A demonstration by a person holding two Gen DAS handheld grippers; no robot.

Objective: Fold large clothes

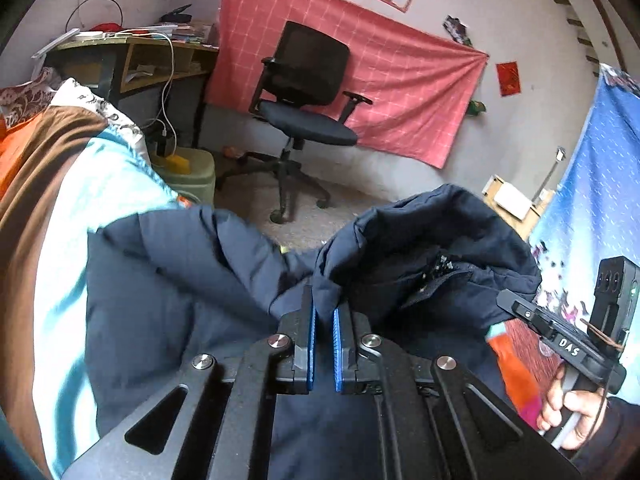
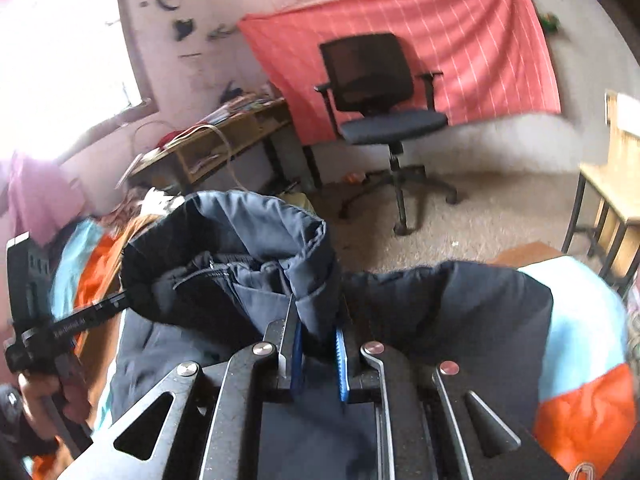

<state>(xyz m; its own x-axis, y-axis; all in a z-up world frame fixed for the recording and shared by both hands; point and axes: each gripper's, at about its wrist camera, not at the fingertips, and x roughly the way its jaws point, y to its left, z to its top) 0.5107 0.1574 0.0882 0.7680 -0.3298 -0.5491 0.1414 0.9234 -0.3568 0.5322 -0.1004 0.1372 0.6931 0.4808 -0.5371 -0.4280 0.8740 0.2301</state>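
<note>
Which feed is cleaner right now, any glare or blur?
Left wrist view: evenly lit, sharp on the navy jacket, fisheye bending at the edges. Right wrist view: window blown out at upper left, pink haze, office chair smeared.

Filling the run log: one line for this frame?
stage: lifting fold | left gripper: shut on navy jacket | right gripper: shut on navy jacket | surface: bedding

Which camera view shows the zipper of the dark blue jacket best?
The left wrist view. There the zipper is sharp, its metal teeth lying in the open folds of the dark blue jacket. The right wrist view shows the zipper too, but blurred and only as a thin grey line.
</note>
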